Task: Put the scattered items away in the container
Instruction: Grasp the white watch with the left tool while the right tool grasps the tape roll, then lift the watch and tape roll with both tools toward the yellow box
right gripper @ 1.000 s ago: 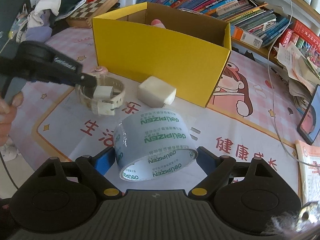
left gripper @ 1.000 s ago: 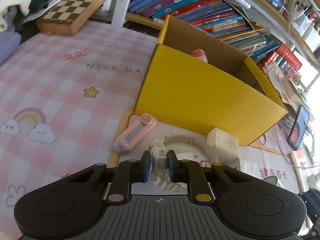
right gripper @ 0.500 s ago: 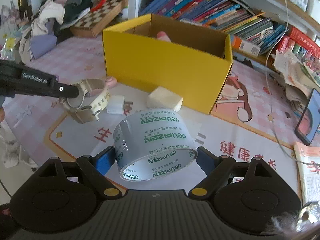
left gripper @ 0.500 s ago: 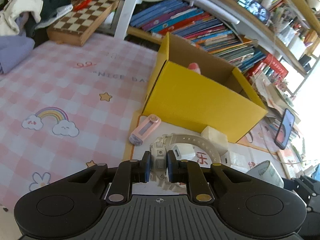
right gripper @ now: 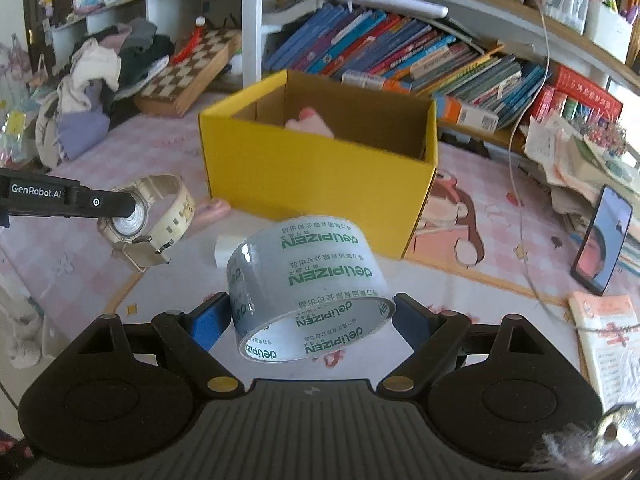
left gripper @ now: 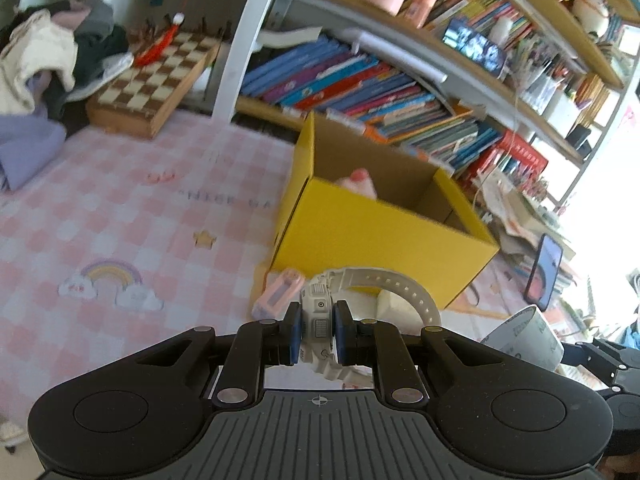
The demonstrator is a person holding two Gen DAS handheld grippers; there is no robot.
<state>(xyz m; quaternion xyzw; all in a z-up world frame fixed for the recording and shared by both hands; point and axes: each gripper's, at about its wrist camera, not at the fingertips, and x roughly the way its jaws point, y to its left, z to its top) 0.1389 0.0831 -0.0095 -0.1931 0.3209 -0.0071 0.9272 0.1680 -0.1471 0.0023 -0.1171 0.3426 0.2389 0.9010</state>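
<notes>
Left wrist view. Left gripper [left gripper: 315, 330] clamped on the case of one cream watch [left gripper: 320, 316]; blue pads press its two sides and the strap loops forward, free. Watch is carried above the mat, short of the yellow box [left gripper: 376, 240]. Grip on the rigid case rather than the floppy strap is probably what keeps it from swinging. Box is open-topped, with one pink item [left gripper: 358, 184] already inside. On the mat just before the box's near wall: one pink cutter-like thing [left gripper: 278, 294] and one white block [left gripper: 390, 304], partly hidden behind the strap. Tape roll [left gripper: 524, 334] visible at right edge.

Right wrist view. Right gripper [right gripper: 312, 316] holds one roll of clear tape [right gripper: 308, 288] across its width, fingers spread wide and pressing the roll's outer sides; roll tilted, core facing down-left. It is off the mat, in front of the box [right gripper: 320, 176]. The left tool carries the watch [right gripper: 148, 216] at left, also short of the box. One white block [right gripper: 224, 248] peeks out behind the roll. One phone [right gripper: 604, 240] lies well right.

Count: two items in hand, one in box, two loose near box. Judgement: both loads next go over the rim.
</notes>
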